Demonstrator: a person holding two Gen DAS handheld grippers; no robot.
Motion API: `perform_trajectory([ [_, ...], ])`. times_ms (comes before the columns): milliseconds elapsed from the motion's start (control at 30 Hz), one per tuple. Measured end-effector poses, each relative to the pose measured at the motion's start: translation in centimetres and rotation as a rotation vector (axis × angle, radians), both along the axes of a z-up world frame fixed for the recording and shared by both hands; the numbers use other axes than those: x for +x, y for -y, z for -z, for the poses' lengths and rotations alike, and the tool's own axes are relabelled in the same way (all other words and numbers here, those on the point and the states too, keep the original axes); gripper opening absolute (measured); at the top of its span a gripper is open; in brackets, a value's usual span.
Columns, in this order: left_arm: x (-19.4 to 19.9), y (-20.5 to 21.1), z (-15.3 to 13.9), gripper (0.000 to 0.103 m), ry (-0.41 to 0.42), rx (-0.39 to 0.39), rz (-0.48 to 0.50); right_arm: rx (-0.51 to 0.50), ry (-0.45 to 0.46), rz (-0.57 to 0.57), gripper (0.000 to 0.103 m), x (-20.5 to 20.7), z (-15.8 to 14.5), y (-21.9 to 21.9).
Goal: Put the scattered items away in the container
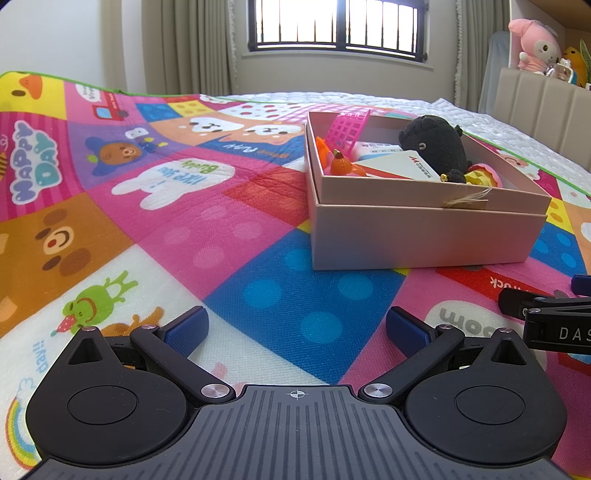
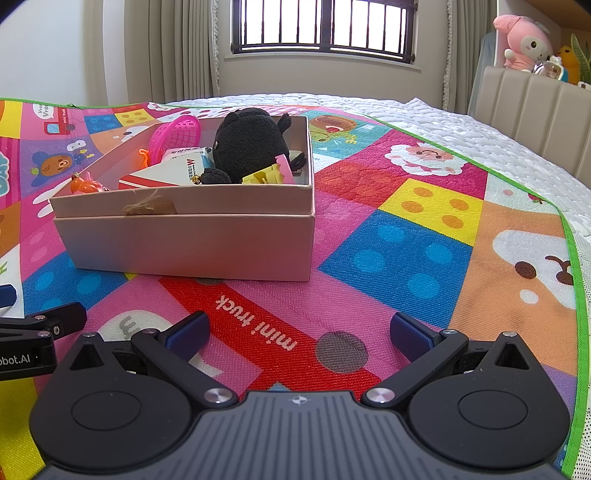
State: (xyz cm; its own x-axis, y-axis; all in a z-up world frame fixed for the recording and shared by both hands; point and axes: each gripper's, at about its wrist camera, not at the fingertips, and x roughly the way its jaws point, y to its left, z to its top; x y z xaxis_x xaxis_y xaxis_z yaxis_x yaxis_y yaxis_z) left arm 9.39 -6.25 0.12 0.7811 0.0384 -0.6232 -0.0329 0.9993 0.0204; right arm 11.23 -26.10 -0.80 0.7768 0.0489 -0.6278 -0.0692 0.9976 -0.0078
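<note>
Tidying looks finished: left gripper (image 1: pixel 297 326) hovers spread wide and empty, pink box (image 1: pixel 424 236) at its one o'clock holding black plush (image 1: pixel 432 146), racket (image 1: pixel 347 129) and cards. Right gripper (image 2: pixel 299 332), likewise agape and empty, has the box at eleven o'clock; no stray item shows on the mat (image 2: pixel 406 236), so next comes only a scan.

Barred window (image 1: pixel 338 24) (bright daylight), beige curtains (image 1: pixel 184 44), padded headboard (image 2: pixel 532 107).

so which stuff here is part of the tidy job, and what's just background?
Job:
pink box
black plush
pink racket
white carton
orange toy
yellow block toy

Background:
play mat
pink plush on shelf
window
</note>
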Motion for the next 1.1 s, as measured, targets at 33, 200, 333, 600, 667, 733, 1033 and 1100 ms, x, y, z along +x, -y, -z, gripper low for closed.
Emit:
perform_trajectory([
  [33,0.0,0.0,0.0,0.103,0.000,0.000,0.000,0.000,0.000,0.000,0.103,0.0,0.0,0.0],
  [200,0.0,0.0,0.0,0.103,0.000,0.001,0.000,0.000,0.000,0.000,0.103,0.0,0.0,0.0],
  [333,0.0,-0.2,0.0,0.103,-0.003,-0.016,0.002,0.000,0.000,0.000,0.103,0.0,0.0,0.0],
  [600,-0.1,0.5,0.1,0.103,0.003,0.029,0.000,0.000,0.000,0.000,0.103,0.0,0.0,0.0],
  [667,0.1,0.5,0.0,0.103,-0.001,0.026,-0.003,0.000,0.000,0.000,0.103,0.0,0.0,0.0],
  [733,0.3,0.4,0.0,0.103,-0.002,0.015,-0.006,0.000,0.000,0.000,0.103,0.0,0.0,0.0],
  [1033,0.8,0.2,-0.9,0.103,-0.101,-0.016,-0.009,0.002,0.000,0.000,0.103,0.1,0.0,0.1],
  [1100,0.7,0.4,-0.6,0.103,-0.087,-0.009,-0.020,0.001,0.000,0.000,0.103,0.1,0.0,0.1],
])
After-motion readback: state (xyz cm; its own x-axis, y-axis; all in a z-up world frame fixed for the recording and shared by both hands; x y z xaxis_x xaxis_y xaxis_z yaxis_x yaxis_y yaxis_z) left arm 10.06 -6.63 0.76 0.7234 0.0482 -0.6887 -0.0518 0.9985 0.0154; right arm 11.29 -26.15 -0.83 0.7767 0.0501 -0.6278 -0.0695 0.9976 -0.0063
